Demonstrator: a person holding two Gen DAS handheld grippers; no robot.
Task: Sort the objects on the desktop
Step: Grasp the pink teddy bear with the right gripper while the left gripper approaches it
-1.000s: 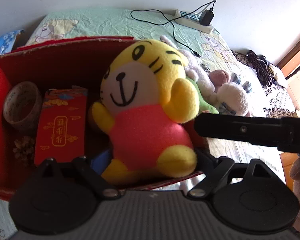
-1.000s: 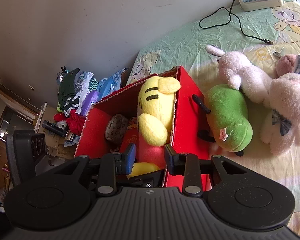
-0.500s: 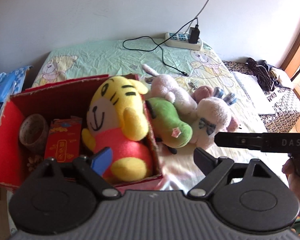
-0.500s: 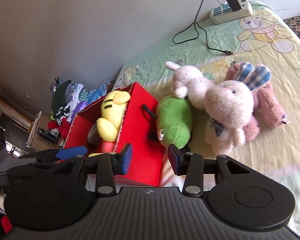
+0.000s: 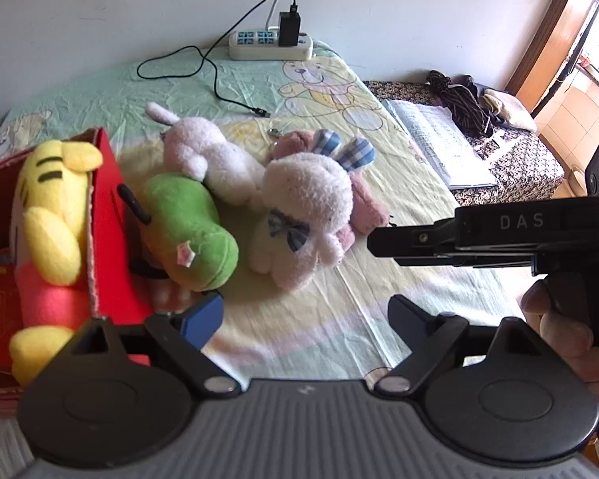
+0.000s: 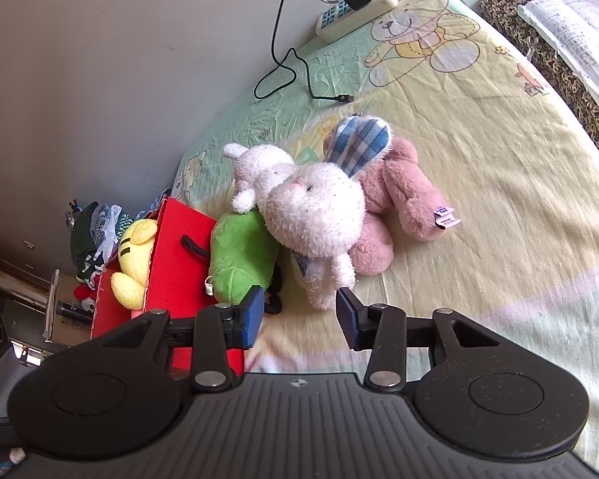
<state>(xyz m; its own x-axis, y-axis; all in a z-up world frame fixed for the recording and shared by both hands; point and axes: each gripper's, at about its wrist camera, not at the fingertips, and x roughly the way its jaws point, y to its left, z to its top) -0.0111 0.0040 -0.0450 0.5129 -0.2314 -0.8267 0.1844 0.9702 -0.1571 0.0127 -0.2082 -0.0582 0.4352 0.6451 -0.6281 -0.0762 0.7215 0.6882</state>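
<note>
The right claw, open and empty, sits just short of the white bunny, nearer than the open left claw.

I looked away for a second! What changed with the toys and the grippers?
Both hand-held grippers pulled back from the red box toward the toys on the bed: the left empty, the right opened wider near the white bunny. The tiger stayed in the box; the other toys didn't move.
</note>
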